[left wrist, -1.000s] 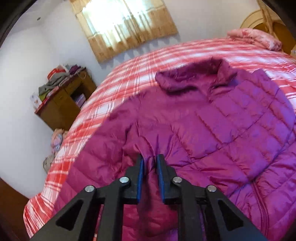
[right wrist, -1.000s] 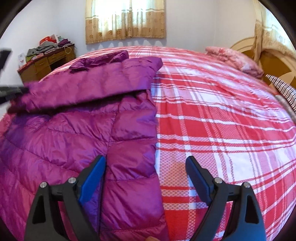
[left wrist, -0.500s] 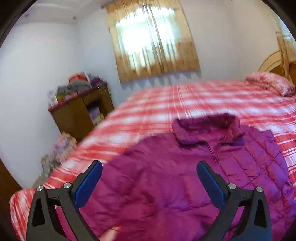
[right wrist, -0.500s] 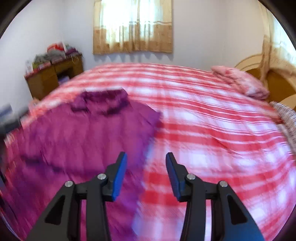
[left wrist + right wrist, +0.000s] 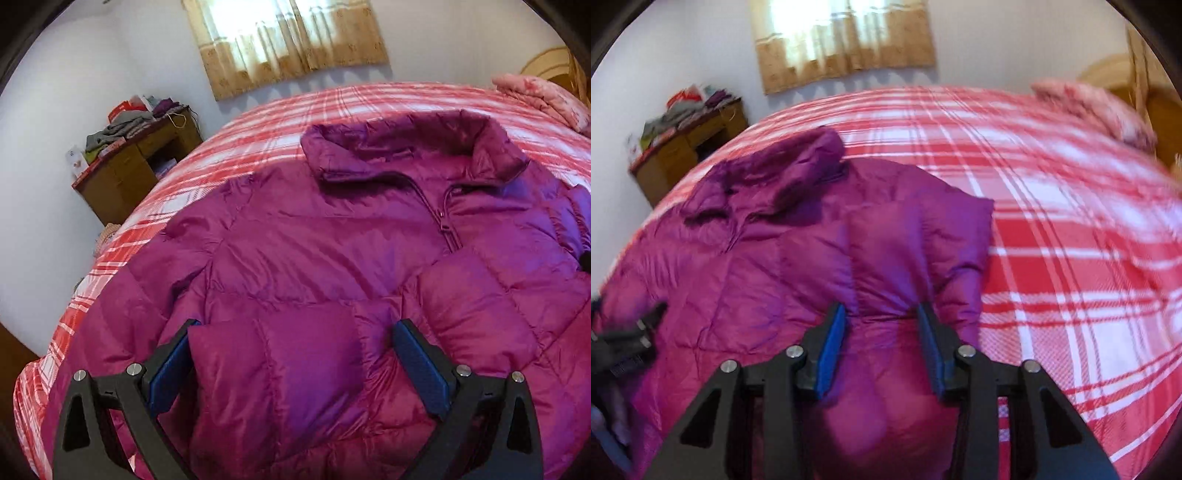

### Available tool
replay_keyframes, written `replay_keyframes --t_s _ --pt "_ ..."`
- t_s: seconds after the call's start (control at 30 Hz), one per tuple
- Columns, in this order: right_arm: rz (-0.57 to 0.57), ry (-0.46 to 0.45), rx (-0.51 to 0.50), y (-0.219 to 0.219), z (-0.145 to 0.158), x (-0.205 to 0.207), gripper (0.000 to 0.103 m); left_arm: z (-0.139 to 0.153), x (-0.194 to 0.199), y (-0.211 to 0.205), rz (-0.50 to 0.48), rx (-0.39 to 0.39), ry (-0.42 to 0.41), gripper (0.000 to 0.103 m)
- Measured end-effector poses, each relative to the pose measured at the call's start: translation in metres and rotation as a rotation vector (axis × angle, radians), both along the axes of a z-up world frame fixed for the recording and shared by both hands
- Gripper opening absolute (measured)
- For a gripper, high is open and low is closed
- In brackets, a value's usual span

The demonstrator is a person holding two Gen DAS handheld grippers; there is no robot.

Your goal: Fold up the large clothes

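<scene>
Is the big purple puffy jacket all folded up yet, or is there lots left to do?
Not yet. Done: the purple quilted puffer jacket lies spread on the red-and-white checked bedspread, with a sleeve laid across its front. In hand: the right claw is closing around a puffy fold near the jacket's edge, while the left claw is wide open over the sleeve end. Left: folding the body into a bundle.

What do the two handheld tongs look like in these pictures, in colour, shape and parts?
Both the left tongs and the right tongs look alike: matte black frames with triangular cut-outs, round silver bolt heads at the joints, and two flat fingers lined with textured blue pads. No cables or markings show, and no hand or sleeve is visible.
</scene>
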State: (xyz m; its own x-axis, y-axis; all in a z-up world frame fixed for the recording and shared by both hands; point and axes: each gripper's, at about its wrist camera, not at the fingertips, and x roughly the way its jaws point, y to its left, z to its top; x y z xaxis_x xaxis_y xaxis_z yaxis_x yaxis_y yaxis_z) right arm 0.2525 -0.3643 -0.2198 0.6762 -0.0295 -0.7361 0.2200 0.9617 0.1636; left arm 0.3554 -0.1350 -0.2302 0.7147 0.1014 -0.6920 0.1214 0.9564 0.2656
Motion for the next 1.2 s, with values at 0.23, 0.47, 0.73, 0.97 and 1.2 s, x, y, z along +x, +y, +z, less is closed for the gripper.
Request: replay_keyframes --t_s 0.23,0.47,0.73,0.97,1.2 --pt "0.003 0.029 -0.046 0.007 0.000 0.005 0.040 -0.005 0.006 0.001 0.009 -0.023 0.034 0.102" --pt "0.001 0.042 -0.085 0.011 -0.003 0.007 0.041 -0.006 0.009 0.004 0.008 -0.036 0.036 0.102" --pt "0.001 0.049 -0.118 0.014 -0.004 0.007 0.041 -0.007 0.013 0.006 0.010 -0.054 0.041 0.102" --pt "0.000 0.057 -0.142 0.019 -0.003 0.010 0.041 -0.007 0.013 0.007 0.011 -0.057 0.041 0.102" --pt "-0.001 0.027 -0.173 0.025 0.015 -0.004 0.046 -0.007 0.012 0.007 0.011 -0.055 0.040 0.102"
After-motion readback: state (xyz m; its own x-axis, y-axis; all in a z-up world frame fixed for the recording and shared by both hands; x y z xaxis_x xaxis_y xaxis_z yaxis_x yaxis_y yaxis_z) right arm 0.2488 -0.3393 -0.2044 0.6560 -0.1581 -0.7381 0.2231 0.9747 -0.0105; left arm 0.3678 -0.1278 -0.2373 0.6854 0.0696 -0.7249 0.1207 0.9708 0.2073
